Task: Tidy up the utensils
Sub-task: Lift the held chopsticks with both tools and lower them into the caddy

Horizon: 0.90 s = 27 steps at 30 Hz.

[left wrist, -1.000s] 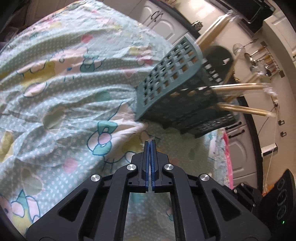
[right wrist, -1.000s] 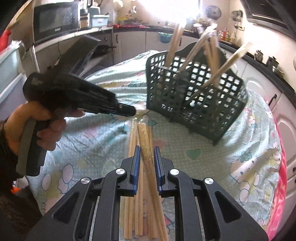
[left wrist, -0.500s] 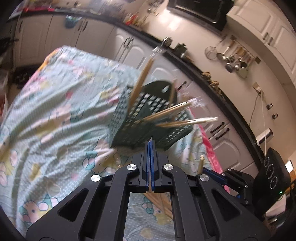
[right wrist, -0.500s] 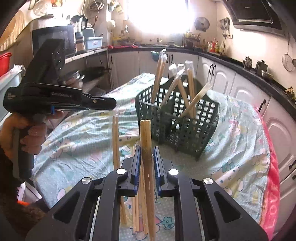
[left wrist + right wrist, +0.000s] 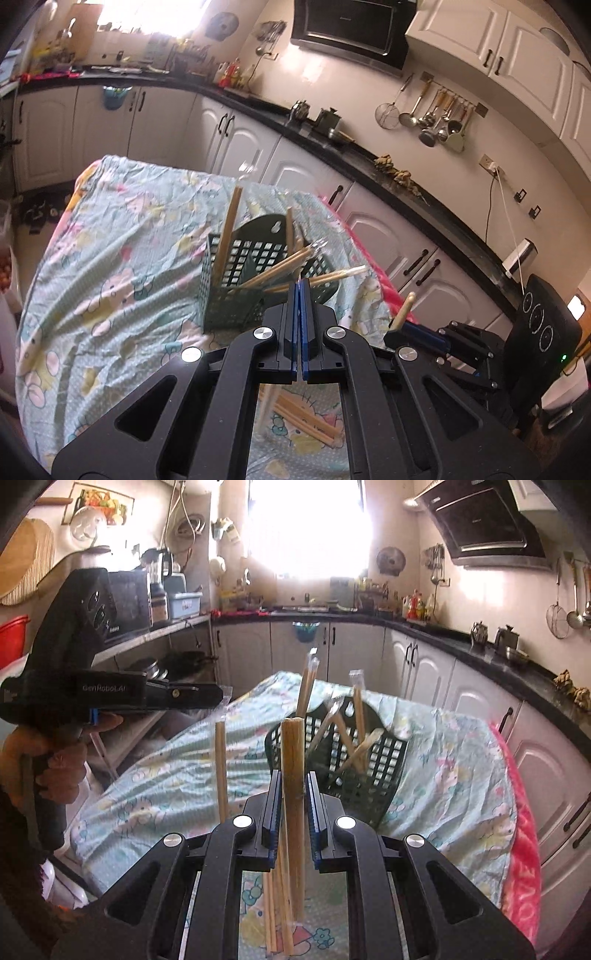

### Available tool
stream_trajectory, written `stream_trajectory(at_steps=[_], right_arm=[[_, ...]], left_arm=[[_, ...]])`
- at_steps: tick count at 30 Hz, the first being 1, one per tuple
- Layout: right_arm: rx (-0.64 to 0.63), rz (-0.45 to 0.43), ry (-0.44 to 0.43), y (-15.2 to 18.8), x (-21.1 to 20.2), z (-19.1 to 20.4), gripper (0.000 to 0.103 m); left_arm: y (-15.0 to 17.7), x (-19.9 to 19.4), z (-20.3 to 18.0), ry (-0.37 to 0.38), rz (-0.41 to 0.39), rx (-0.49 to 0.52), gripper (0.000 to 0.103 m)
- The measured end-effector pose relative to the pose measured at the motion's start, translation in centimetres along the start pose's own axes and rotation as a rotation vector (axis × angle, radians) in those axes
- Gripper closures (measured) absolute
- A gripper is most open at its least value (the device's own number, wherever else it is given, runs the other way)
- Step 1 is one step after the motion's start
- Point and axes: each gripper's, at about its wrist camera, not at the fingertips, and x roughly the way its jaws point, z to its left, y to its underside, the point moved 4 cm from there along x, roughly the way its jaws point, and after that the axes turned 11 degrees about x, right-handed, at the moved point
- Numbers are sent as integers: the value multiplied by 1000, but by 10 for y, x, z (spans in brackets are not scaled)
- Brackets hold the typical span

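Observation:
A dark green lattice basket (image 5: 229, 295) (image 5: 373, 775) stands on the patterned tablecloth (image 5: 122, 280) with several wrapped chopsticks leaning in it. My right gripper (image 5: 293, 775) is shut on an upright bundle of wooden chopsticks (image 5: 292, 746), raised above the table in front of the basket. My left gripper (image 5: 299, 286) (image 5: 207, 696) is shut on the top of a clear sleeve, and a wrapped chopstick (image 5: 221, 768) hangs straight down from it, left of the bundle. The bundle's tip (image 5: 404, 310) pokes up beside the left gripper.
More loose chopsticks (image 5: 277, 904) (image 5: 306, 417) lie on the cloth below both grippers. A hand (image 5: 55, 768) holds the left gripper. White cabinets and a black counter (image 5: 369, 151) ring the table, and a red cloth edge (image 5: 524, 849) runs along its right side.
Both grippers have risen off the table. The bundle has gone from lying flat to standing upright in the right gripper, and the wrapped chopstick now hangs from the left one. The basket looks farther and lower.

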Motion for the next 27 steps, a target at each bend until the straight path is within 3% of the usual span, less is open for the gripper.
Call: stream_trajectory(at_steps=[10,27], right_arm=[[-1,-135,24,-46,-33,-7,90],[23,-305,49,-128,-54,-42,90]], left_arm=[[-32,-14,-14,7,-60,45,103],[-127,-37,-33,-20,-212,106,103]])
